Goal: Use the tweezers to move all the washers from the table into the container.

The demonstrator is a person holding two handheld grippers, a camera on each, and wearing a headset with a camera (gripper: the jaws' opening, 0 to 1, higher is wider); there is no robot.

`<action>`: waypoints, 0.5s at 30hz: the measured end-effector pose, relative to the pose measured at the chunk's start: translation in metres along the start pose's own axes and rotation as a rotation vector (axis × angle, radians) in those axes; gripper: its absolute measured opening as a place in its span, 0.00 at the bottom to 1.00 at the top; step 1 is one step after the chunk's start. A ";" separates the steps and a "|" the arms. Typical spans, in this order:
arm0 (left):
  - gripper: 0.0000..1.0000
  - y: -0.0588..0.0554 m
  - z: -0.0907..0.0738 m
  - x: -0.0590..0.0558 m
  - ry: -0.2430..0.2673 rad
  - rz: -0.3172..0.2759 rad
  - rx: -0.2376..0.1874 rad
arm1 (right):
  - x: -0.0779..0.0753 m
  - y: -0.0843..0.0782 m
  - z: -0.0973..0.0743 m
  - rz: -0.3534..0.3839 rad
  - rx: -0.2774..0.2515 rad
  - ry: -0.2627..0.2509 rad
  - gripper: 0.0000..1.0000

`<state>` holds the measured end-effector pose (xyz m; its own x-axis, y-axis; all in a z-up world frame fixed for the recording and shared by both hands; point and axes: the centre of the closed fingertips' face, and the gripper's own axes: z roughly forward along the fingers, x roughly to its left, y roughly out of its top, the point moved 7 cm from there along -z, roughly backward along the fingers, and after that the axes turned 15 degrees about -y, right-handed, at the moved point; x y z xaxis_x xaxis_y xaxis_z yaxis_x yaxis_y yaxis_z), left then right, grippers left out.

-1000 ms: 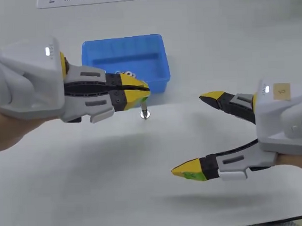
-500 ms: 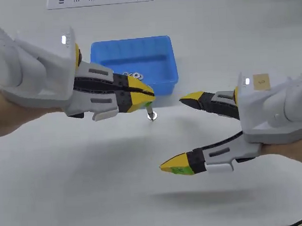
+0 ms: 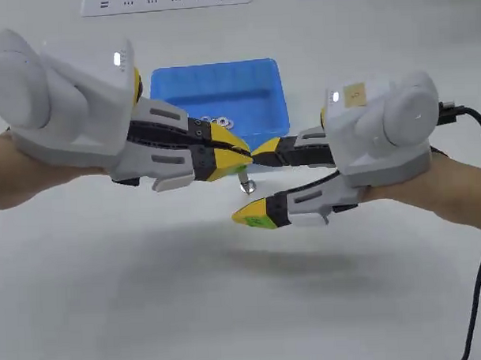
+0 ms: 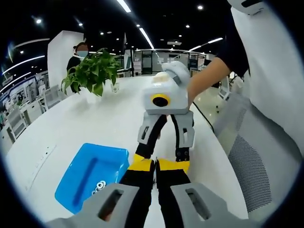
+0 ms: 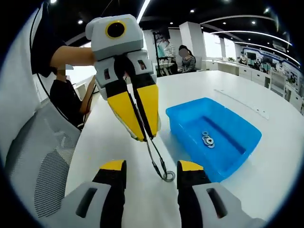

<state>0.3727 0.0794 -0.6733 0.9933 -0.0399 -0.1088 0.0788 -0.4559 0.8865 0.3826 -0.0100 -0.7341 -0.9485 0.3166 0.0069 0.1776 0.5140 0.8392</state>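
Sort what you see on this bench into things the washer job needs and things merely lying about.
Needed: tweezers, held in the left claw; washer at their tip; blue container; washers already in it; open right claw.
Lying about: power strip; potted plant.

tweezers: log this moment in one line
left gripper shut on tweezers | washer at tweezers tip, outside blue container | right gripper open, jaws flanking tip | other washers in container
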 end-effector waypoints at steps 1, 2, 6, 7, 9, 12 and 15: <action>0.05 0.000 0.000 0.000 0.000 0.000 0.001 | -0.001 0.000 0.001 -0.037 0.007 0.000 0.37; 0.05 0.000 -0.001 0.001 0.014 0.003 0.006 | -0.001 0.000 0.002 -0.050 0.011 0.003 0.33; 0.05 0.000 0.001 -0.001 0.009 -0.008 0.006 | -0.001 0.004 0.003 -0.072 0.000 0.017 0.25; 0.05 0.000 0.001 -0.001 0.009 -0.008 0.008 | -0.001 0.004 0.004 -0.072 -0.004 0.027 0.23; 0.05 0.000 0.002 -0.002 0.010 -0.007 0.011 | 0.000 0.005 0.005 -0.094 0.001 0.034 0.23; 0.05 0.000 0.003 -0.003 0.009 -0.011 0.011 | 0.000 0.004 0.006 -0.129 0.008 0.036 0.19; 0.05 0.001 0.005 -0.004 0.005 -0.008 0.015 | -0.001 0.005 0.006 -0.176 0.009 0.025 0.14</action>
<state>0.3684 0.0750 -0.6739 0.9930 -0.0317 -0.1139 0.0857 -0.4698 0.8786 0.3865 -0.0030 -0.7338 -0.9713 0.2019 -0.1260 0.0109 0.5666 0.8239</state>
